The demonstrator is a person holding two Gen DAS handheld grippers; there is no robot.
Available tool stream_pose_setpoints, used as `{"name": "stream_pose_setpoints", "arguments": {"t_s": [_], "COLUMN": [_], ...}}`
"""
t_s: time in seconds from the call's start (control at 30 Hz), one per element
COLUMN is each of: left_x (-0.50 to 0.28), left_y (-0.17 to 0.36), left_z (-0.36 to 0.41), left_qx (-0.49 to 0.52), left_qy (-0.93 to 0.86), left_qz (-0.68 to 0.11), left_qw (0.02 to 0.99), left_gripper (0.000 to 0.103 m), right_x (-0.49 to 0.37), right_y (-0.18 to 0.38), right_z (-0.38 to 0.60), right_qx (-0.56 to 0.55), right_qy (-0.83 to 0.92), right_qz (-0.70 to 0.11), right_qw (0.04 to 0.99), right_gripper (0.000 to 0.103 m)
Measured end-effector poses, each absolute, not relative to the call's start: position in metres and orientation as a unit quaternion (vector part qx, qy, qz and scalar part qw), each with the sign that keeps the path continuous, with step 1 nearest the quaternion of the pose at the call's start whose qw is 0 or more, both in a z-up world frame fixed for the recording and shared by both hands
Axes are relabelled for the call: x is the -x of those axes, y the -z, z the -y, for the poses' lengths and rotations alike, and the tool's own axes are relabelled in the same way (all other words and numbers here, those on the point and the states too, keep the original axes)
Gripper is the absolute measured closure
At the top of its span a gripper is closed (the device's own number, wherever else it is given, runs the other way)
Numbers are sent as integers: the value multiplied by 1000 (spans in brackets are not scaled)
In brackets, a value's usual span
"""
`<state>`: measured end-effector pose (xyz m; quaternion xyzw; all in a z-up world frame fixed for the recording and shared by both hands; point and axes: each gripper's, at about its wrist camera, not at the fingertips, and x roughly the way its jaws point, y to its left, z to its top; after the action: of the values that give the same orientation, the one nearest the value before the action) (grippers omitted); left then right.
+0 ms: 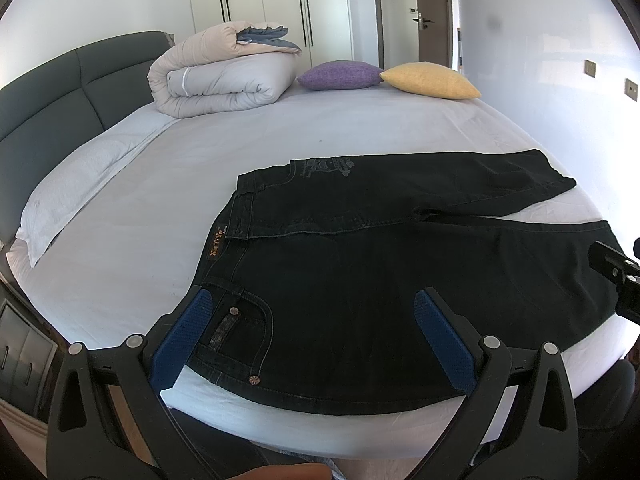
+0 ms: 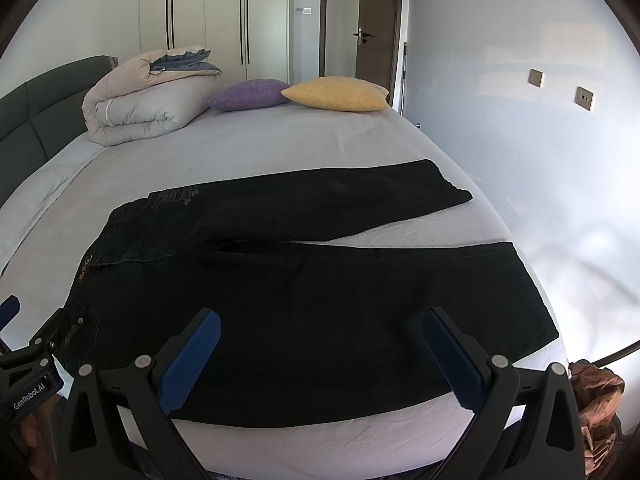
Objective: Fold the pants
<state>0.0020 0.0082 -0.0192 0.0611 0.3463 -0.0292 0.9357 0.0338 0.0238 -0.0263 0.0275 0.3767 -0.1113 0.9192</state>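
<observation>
Black jeans [image 1: 360, 272] lie flat on the white bed [image 1: 200, 168], waist to the left, both legs spread out to the right; they also show in the right wrist view [image 2: 320, 292]. My left gripper [image 1: 312, 336] is open, its blue pads above the near waist and pocket area, holding nothing. My right gripper [image 2: 320, 356] is open above the near leg, holding nothing. The right gripper's tip shows at the right edge of the left wrist view [image 1: 616, 272]. The left gripper shows at the lower left of the right wrist view [image 2: 28, 364].
A folded duvet [image 1: 224, 72], a purple cushion [image 1: 340, 75] and a yellow cushion [image 1: 430, 80] lie at the bed's far side. A dark headboard [image 1: 48, 112] runs along the left. A brown cloth [image 2: 596, 404] lies off the bed's right corner.
</observation>
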Motion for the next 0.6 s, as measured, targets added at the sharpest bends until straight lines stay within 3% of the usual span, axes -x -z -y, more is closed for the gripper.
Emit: {"name": "stream_pose_setpoints", "arguments": {"t_s": [0.6], "left_x": [-1], "left_y": [19], "left_z": [-8], "left_qx": [-60], "left_qy": [30], "left_qz": [-347], "left_qw": [935], "left_gripper": [0], "right_x": [-32], "right_y": [31], "right_z": [-25], "right_qx": [-26], "right_qy": [109], "right_qz": [-379], "right_qw": [918], "right_gripper": [0]}}
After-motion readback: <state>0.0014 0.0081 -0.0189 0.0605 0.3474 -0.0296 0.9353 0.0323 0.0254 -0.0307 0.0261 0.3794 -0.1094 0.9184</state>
